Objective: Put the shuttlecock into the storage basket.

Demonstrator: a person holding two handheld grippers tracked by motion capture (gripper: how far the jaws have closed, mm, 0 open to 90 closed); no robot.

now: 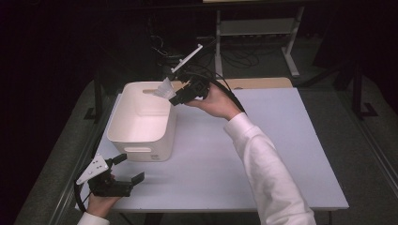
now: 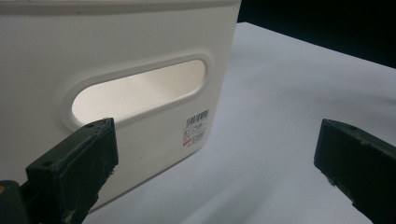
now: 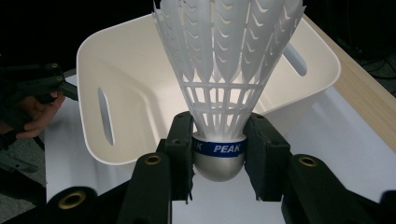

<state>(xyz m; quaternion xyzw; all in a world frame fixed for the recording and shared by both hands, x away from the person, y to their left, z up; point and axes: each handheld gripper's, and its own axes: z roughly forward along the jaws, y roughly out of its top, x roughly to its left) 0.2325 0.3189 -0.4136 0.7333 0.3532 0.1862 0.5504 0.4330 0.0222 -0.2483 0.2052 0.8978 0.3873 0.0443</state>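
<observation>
My right tongs (image 3: 218,156) pinch a shuttlecock (image 3: 223,88) by its rounded silvery cork, ringed with a blue band reading PEAK; its white plastic skirt is a fine lattice flaring upward. I hold it over the far rim of the smooth white bin (image 1: 141,117) with slotted handles. My left tongs (image 1: 127,169) stand spread above the matte desk (image 1: 281,140).

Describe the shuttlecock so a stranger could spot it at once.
Find the white bin on the pale table. At its far rim, the right hand-held gripper clamps the shuttlecock: white plastic skirt, rounded cap, blue band reading PEAK.
</observation>
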